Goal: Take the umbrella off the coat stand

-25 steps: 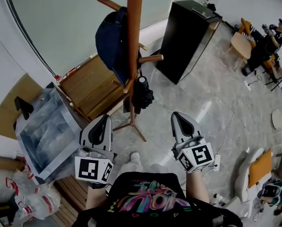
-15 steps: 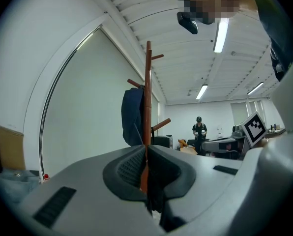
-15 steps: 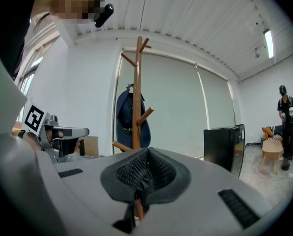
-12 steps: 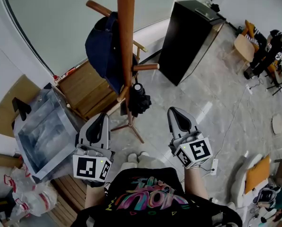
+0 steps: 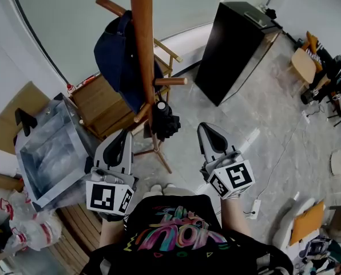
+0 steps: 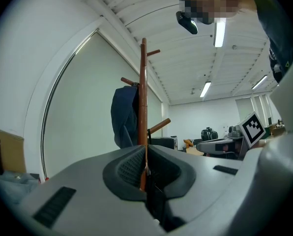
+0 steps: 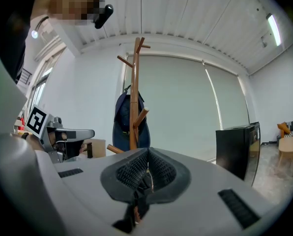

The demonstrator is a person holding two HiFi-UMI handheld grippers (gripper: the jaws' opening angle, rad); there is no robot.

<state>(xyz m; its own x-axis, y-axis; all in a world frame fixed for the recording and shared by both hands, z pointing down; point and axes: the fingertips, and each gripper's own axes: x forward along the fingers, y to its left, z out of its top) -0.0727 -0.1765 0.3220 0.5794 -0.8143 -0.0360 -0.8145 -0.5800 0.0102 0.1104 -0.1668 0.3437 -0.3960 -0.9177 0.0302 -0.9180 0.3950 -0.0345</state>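
Observation:
A wooden coat stand (image 5: 141, 50) rises in front of me in the head view. A dark blue garment (image 5: 116, 56) hangs on its left side. A folded black umbrella (image 5: 162, 119) hangs from a lower peg (image 5: 169, 81) on its right. My left gripper (image 5: 120, 140) is shut and empty, just short of the stand's base on the left. My right gripper (image 5: 207, 135) is shut and empty, to the right of the umbrella and apart from it. The left gripper view looks along shut jaws (image 6: 145, 154) at the stand's pole (image 6: 143, 97). The right gripper view shows the stand (image 7: 134, 97) beyond its shut jaws (image 7: 147, 161).
A tall black cabinet (image 5: 233, 44) stands at the back right. A wooden chair (image 5: 102, 105) and a clear plastic box (image 5: 44, 153) sit left of the stand. White bags (image 5: 27, 234) lie at lower left. A power strip (image 5: 252, 208) and cable lie on the floor. People sit at far right (image 5: 330, 73).
Both grippers have drifted forward toward the coat stand, which now sits nearer and further left in the head view. Both pairs of jaws stay shut.

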